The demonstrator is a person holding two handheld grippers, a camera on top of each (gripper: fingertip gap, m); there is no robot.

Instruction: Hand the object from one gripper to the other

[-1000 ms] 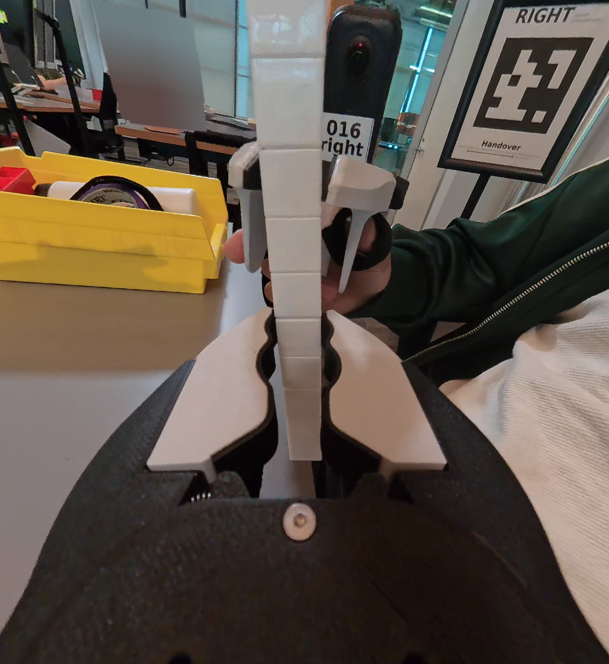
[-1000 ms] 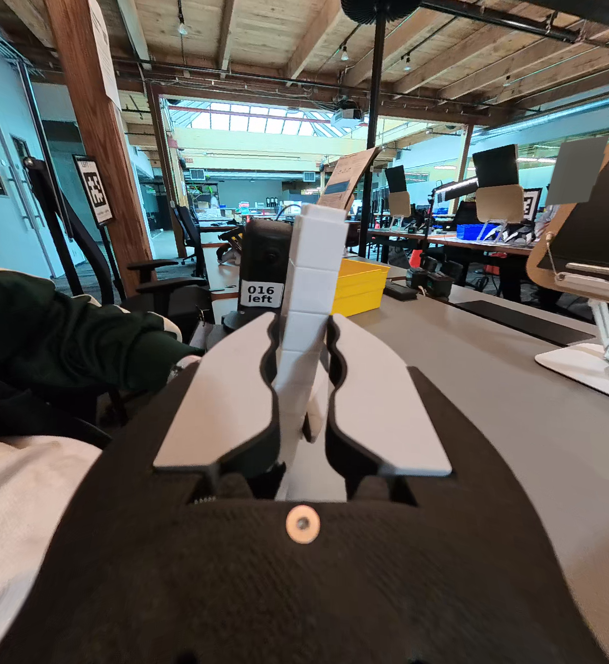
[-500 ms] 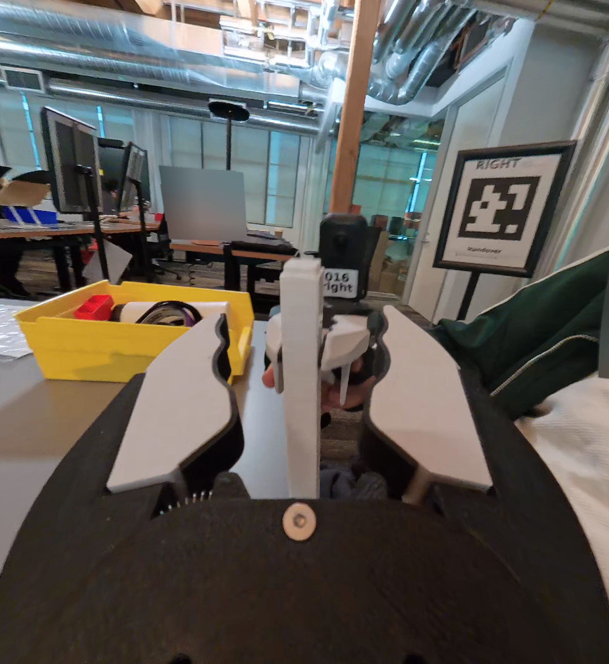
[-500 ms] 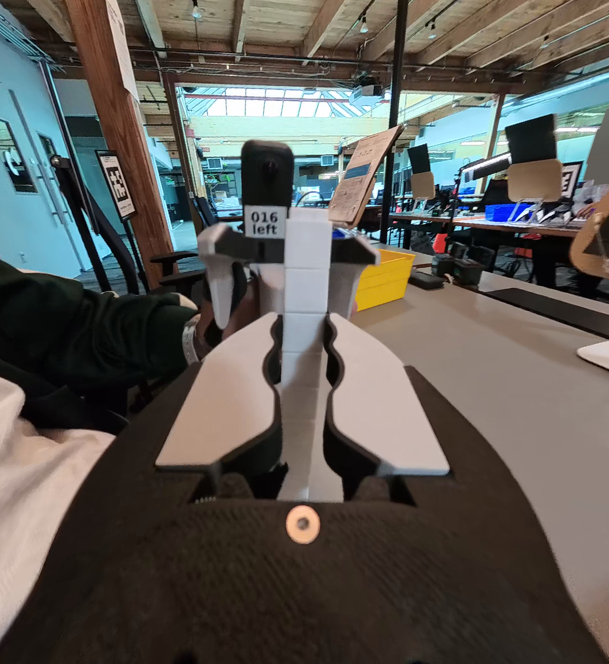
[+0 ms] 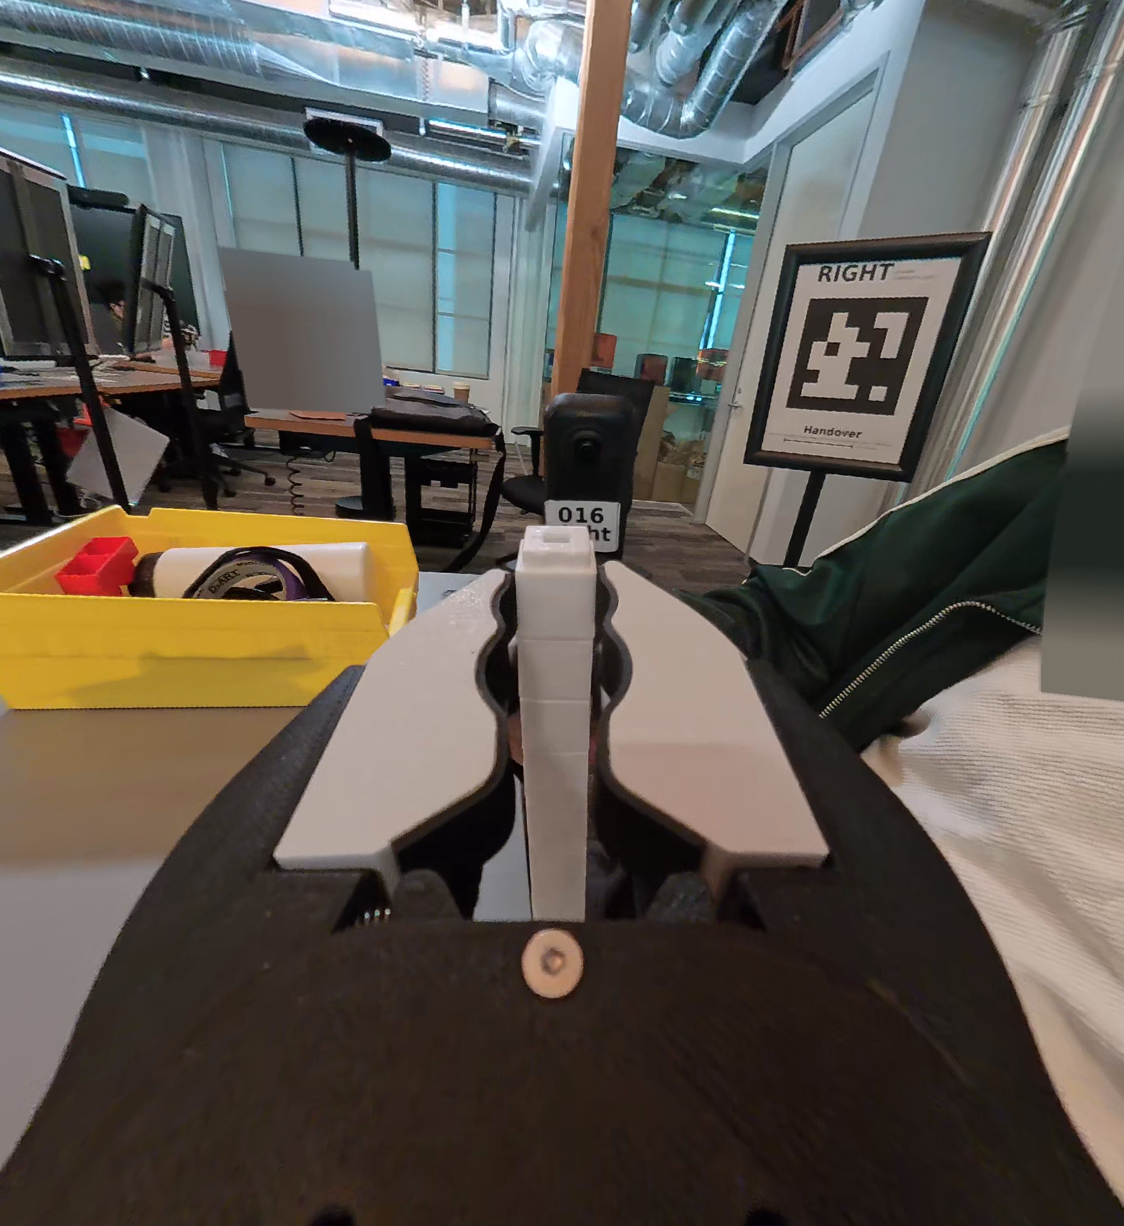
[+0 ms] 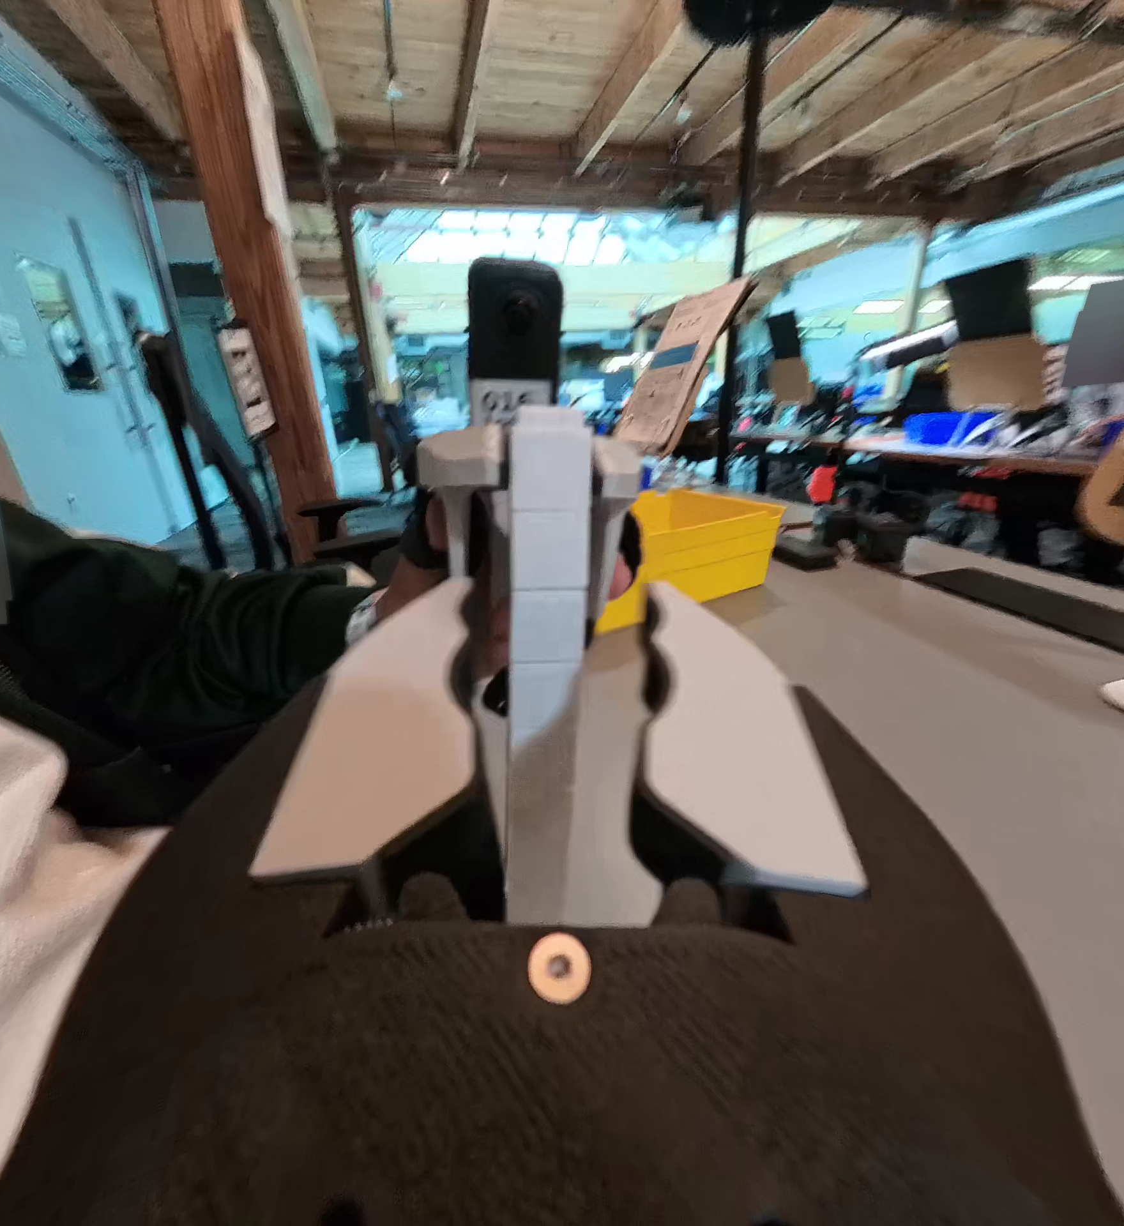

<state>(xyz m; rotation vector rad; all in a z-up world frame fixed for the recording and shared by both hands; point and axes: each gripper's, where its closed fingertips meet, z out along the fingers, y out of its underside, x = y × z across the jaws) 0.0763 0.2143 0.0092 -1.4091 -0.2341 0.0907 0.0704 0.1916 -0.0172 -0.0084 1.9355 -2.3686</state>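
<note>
A long white bar of joined blocks [image 5: 554, 730] stands upright between my two grippers, above the grey table's edge. My left gripper [image 5: 554, 584] is shut on the bar, its white fingers pressed on both sides. My right gripper [image 6: 556, 590] is open, with gaps between its fingers and the bar [image 6: 549, 531], which passes between them. In the right wrist view the left gripper [image 6: 539, 477] shows farther off, clamped on the bar's far part. In the left wrist view only the right gripper's black camera body [image 5: 589, 451] shows behind the bar.
A yellow bin [image 5: 181, 650] holding a red box, a white roll and tape sits on the grey table [image 5: 48, 829] to the left; it also shows in the right wrist view [image 6: 705, 537]. A person's green sleeve [image 5: 878, 617] is on the right. A framed sign on a stand [image 5: 864, 358] is behind. My left and right fingertips are right by each other.
Half a second ago my left gripper was open and my right gripper was shut on the bar. Now the left has closed on the bar and the right has opened.
</note>
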